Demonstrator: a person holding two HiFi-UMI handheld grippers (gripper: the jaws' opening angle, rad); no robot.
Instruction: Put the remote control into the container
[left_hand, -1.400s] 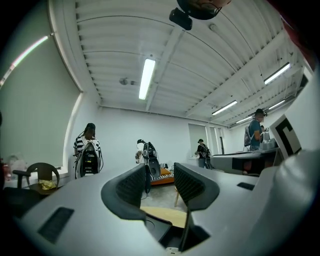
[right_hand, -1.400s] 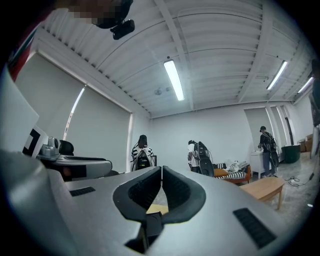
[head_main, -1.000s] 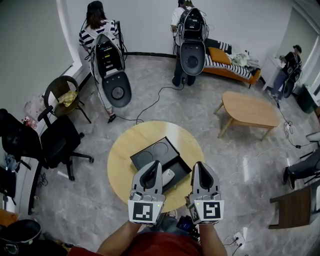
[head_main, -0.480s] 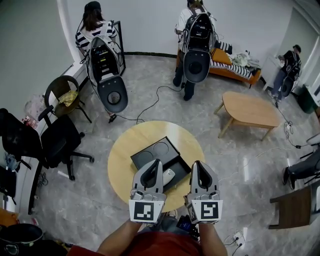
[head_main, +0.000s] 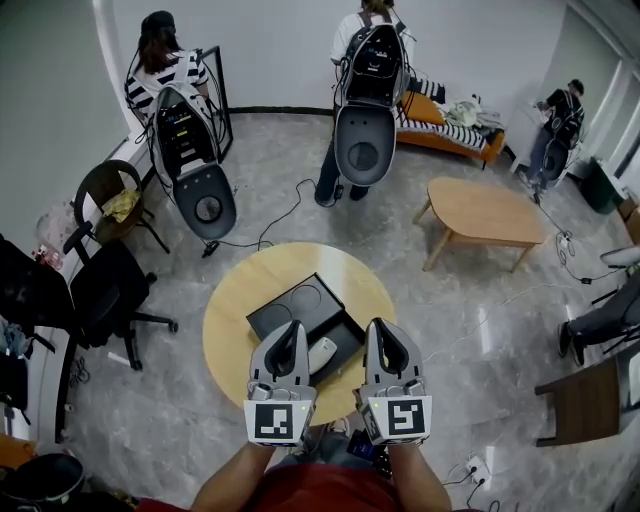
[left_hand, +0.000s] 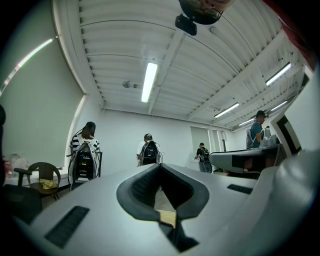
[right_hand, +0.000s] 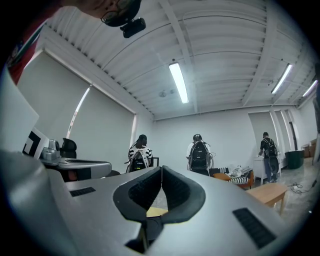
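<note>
Grey stone floor (head_main: 480, 330) everywhere, so plenty of space. The office chair (head_main: 105, 290) on the left and the second wooden table (head_main: 480, 212) on the right are both well away, and only a cable (head_main: 285, 205) trails on the floor past the far side. The round wooden table (head_main: 235, 340) has bare wood all the way around the black container (head_main: 275, 318), which sits roughly mid-table, a bit toward the person, so nothing is close to sliding off an edge. The left tool (head_main: 292, 332) and the right tool (head_main: 376, 330) hang side by side over the near rim, pointing about level. In both gripper views the jaws are pressed together with nothing between them, so both are closed and empty. The white remote control (head_main: 322, 353) shows in the gap between the two tools, and as far as I can tell it's lying in the container's long compartment, next to the section with the two round recesses. Going by that, I'd say the job is basically done. What's left is maybe a check that it sits flat, and there's free room to back the tools off toward the person.
</note>
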